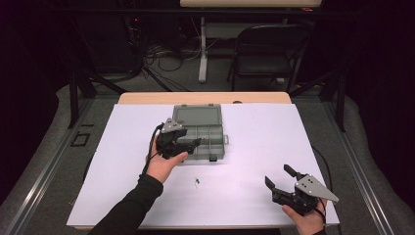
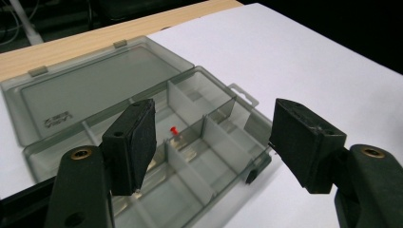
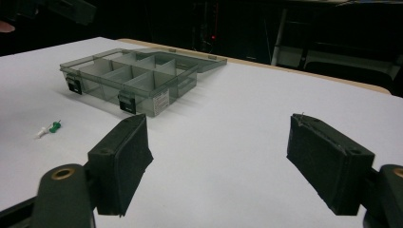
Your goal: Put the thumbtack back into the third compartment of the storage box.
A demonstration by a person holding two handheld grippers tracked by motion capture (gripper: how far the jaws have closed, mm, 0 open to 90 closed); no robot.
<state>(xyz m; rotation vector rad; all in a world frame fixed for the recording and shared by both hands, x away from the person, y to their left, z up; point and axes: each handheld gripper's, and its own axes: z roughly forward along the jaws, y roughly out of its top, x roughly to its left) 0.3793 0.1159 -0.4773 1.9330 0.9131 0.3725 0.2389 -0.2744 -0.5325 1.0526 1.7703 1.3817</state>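
Observation:
A clear grey compartment box [image 1: 217,147] lies open at the middle of the white sheet, its lid [image 1: 197,115] folded flat behind it. My left gripper [image 1: 196,143] hovers over the box's left half, open with nothing between its pads. In the left gripper view, a red pushpin [image 2: 174,129] lies in a middle compartment of the box [image 2: 185,102], beyond the gripper [image 2: 214,137]. A green pushpin [image 3: 55,126] and a white one [image 3: 43,132] lie loose on the sheet in front of the box [image 3: 128,76]. My right gripper [image 1: 278,175] rests near the front right, open and holding nothing.
The white sheet [image 1: 254,142] covers most of a wooden table [image 1: 205,98]. Behind the table stand a folding chair [image 1: 266,49] and a desk leg [image 1: 202,49] with cables on the floor. The loose pushpins [image 1: 196,182] lie between my two hands.

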